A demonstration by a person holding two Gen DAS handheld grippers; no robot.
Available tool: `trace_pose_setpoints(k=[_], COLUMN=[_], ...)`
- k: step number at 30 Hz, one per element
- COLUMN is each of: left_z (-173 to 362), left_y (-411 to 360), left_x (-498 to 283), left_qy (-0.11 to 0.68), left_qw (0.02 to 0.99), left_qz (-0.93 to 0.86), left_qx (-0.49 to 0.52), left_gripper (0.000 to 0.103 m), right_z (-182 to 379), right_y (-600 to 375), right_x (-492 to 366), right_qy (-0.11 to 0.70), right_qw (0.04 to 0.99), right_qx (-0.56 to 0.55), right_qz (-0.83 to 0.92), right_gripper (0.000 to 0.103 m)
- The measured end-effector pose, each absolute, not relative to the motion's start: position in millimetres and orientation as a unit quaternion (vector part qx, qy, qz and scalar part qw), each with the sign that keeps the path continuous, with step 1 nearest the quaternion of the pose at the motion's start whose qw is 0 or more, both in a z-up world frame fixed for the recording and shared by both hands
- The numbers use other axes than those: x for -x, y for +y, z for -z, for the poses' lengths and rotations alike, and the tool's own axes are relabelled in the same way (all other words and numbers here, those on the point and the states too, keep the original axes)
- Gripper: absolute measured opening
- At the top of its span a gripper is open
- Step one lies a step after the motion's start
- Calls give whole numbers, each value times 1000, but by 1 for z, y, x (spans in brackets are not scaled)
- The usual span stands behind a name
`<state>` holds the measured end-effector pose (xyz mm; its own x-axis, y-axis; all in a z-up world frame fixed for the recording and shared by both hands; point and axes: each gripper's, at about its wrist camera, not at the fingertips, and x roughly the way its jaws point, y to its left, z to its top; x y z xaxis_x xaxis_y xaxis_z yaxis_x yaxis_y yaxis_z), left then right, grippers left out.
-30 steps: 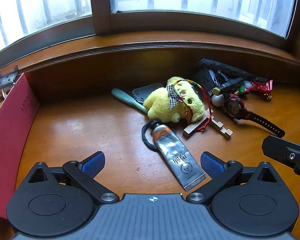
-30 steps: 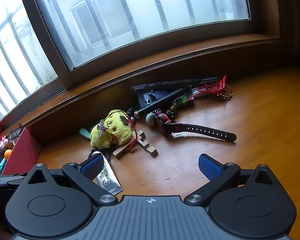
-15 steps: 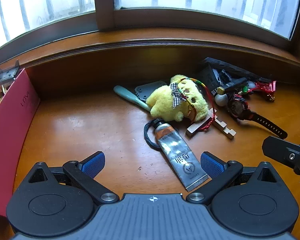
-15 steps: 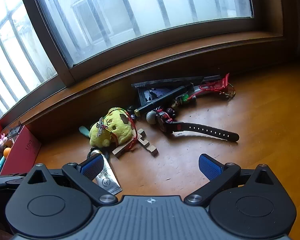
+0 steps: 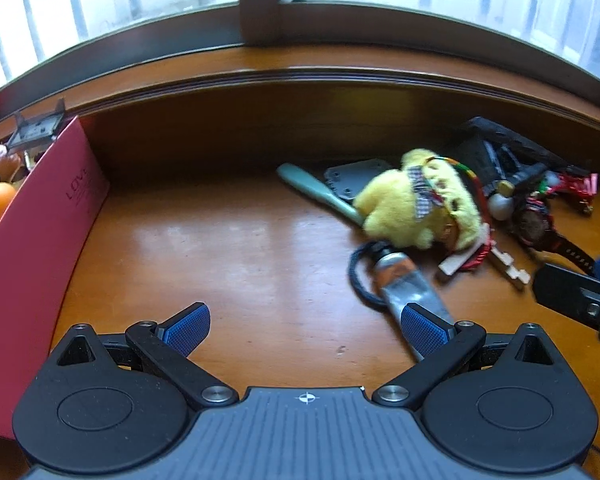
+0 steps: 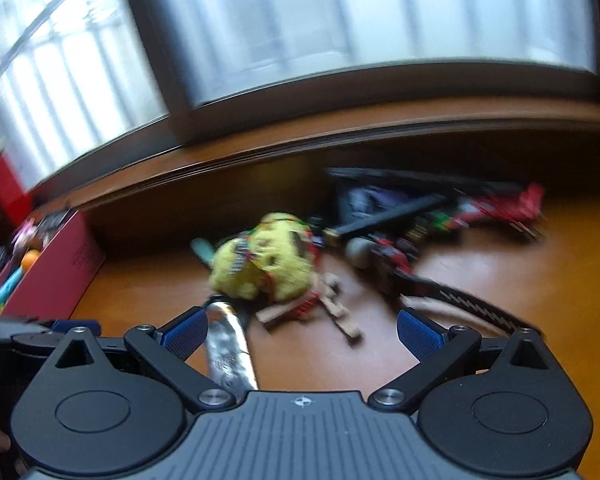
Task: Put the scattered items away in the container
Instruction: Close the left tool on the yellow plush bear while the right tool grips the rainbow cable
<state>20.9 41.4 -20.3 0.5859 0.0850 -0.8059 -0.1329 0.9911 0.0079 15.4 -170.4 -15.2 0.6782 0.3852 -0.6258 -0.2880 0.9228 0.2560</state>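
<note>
My right wrist view is smeared all over: the yellow plush toy (image 6: 266,266) and the dark clutter (image 6: 412,216) behind it lose their outlines. My own gripper base hides the lower end of the silver metal tube (image 6: 229,350). In my left wrist view the picture's left edge cuts off the red cardboard box (image 5: 40,248), and its contents are too small to tell.

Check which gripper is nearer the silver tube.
Right. The right gripper, jaws open, has the silver tube beside its left finger; the left gripper, also open, sits left of it.
</note>
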Motion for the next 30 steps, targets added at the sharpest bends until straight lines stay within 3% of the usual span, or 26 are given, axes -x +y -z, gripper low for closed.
trace_pose_setpoints(k=[6, 10, 14, 18, 20, 21, 30], left_z=[27, 31, 34, 34, 34, 34, 31], left_y=[53, 57, 60, 61, 60, 59, 59], left_x=[-26, -31, -37, -39, -40, -40, -39], left_qy=[452, 452, 449, 444, 442, 442, 432], left_qw=[888, 888, 889, 892, 894, 894, 898], left_qz=[-74, -76, -76, -67, -63, -62, -65], left_qx=[30, 36, 40, 45, 44, 43, 41], left_gripper=[103, 103, 103, 103, 103, 103, 103], right_z=[19, 25, 31, 36, 38, 39, 24], right_y=[-142, -132, -122, -113, -112, -111, -122], right_x=[-52, -68, -84, -97, -97, -97, -82], right_qy=[345, 349, 352, 355, 354, 353, 328], right_qw=[909, 906, 903, 901, 902, 902, 909], right_qx=[-36, -19, -2, 13, 15, 16, -8], right_qz=[-233, -239, -245, -250, -248, -247, -256], right_gripper=[88, 67, 58, 37, 8, 4, 4])
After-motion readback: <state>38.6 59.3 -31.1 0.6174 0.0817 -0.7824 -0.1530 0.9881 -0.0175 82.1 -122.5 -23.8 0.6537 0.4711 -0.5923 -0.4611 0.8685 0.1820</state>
